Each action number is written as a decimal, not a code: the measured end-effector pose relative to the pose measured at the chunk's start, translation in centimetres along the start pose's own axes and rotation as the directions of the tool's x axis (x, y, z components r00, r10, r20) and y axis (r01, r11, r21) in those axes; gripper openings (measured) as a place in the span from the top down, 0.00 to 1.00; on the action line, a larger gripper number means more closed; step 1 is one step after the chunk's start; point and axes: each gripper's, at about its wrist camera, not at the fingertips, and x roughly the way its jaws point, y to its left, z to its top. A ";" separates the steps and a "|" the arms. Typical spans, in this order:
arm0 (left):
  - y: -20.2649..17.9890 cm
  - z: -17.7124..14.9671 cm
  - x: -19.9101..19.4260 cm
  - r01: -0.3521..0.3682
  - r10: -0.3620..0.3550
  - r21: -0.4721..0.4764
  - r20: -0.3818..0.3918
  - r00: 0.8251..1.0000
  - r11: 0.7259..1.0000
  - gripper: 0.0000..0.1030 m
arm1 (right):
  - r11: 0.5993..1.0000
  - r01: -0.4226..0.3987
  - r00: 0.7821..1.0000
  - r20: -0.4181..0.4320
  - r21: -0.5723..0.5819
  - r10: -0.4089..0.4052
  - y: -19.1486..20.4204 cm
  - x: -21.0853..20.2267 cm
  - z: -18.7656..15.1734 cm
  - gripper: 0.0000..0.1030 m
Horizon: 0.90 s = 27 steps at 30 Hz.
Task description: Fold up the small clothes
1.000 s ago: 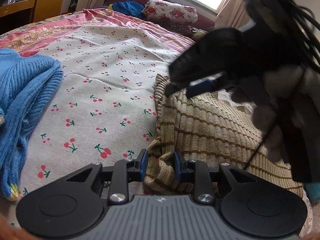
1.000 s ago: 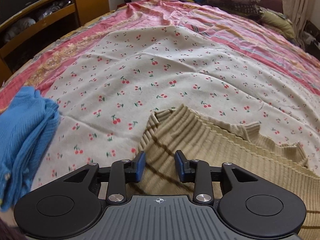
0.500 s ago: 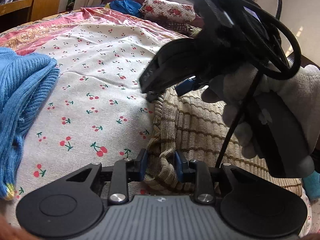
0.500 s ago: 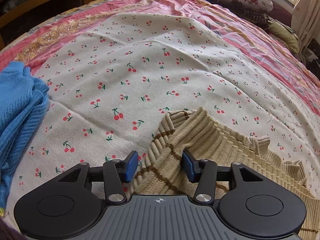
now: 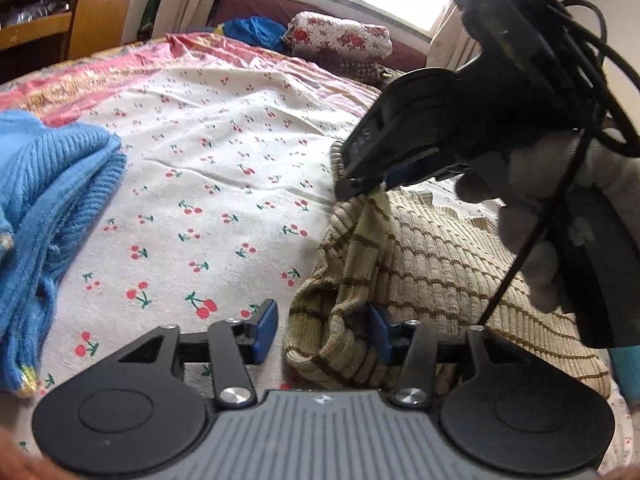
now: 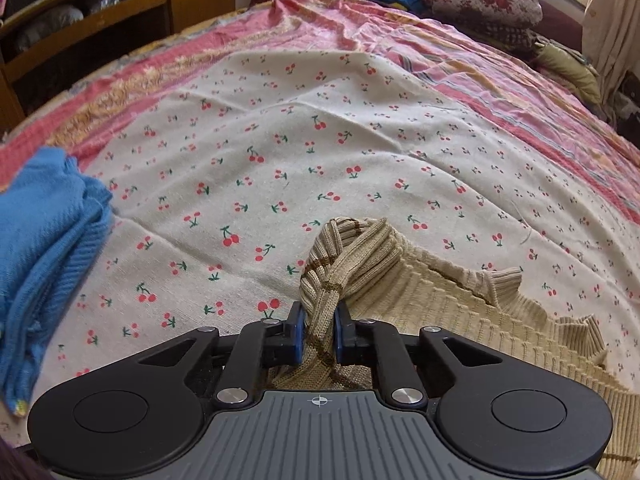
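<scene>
A beige knit sweater (image 5: 440, 264) with thin brown stripes lies on the cherry-print sheet (image 5: 208, 200). My left gripper (image 5: 322, 332) sits low at its near edge with the jaws opening. A rolled fold of the knit lies between them against the right pad, and the left pad (image 5: 266, 330) stands apart from it. My right gripper (image 6: 319, 334) is closing, its pads pressing a bunched corner of the sweater (image 6: 352, 256). From the left wrist, the right gripper (image 5: 370, 190) pinches that corner a little above the sheet, held by a gloved hand (image 5: 532, 220).
A crumpled blue knit garment (image 5: 52, 208) (image 6: 40, 240) lies at the left. A pink striped blanket (image 6: 400, 28) covers the far bed, with a floral pillow (image 5: 340, 36) and more clothes by the window. A wooden shelf unit (image 6: 80, 20) stands far left.
My left jaws have spread and let go of the sweater's fold. My right jaws first widened, then closed on the sweater's corner, bunching it up.
</scene>
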 end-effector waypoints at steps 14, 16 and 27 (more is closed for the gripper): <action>-1.3 -0.5 -0.2 -0.031 0.030 0.016 0.020 0.999 0.999 0.35 | 0.988 -0.115 0.991 0.079 0.103 0.107 -3.9 -3.8 -0.9 0.88; -1.4 -0.4 -0.4 -0.032 0.031 0.016 0.033 0.999 0.999 0.35 | 0.985 -0.128 0.989 0.091 0.119 0.117 -4.6 -4.4 -1.3 0.88; -4.7 -0.1 -1.5 -0.012 0.007 0.066 0.076 0.997 0.998 0.73 | 0.963 -0.194 0.974 0.152 0.186 0.167 -8.6 -7.6 -2.8 0.88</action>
